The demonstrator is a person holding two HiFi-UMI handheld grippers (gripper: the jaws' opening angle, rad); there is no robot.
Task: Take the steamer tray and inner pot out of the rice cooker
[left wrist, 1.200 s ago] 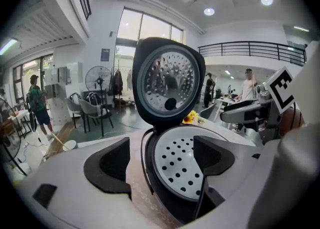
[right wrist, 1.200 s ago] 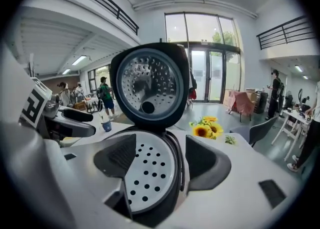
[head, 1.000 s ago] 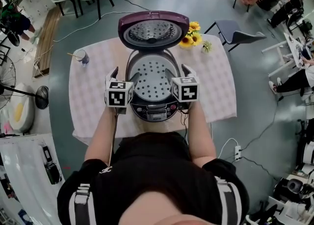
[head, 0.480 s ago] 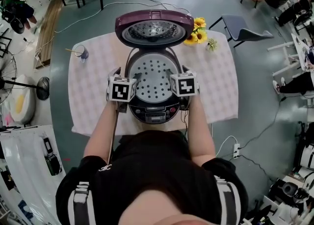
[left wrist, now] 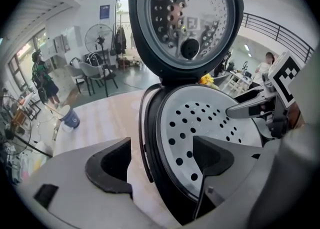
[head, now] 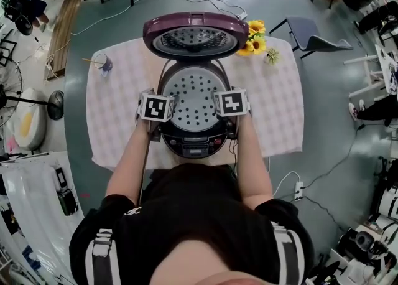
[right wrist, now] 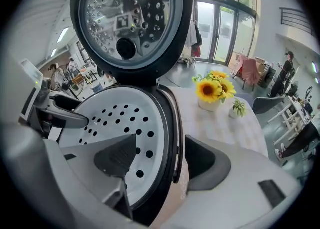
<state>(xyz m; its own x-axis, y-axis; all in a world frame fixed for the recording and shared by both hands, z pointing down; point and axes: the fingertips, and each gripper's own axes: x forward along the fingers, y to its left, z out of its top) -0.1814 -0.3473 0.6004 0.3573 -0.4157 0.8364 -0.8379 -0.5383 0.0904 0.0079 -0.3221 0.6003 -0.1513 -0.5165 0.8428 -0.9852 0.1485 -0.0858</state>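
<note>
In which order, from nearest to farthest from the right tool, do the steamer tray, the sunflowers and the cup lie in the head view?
1. The steamer tray: inside the open cooker, directly beside the right tool.
2. The sunflowers: at the far edge of the table, on the right.
3. The cup: at the table's far left.

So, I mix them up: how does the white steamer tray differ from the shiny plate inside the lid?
The white steamer tray lies flat in the cooker; the shiny lid plate stands raised. The tray has large holes, the plate smaller ones and a dark knob. Both are round.
</note>
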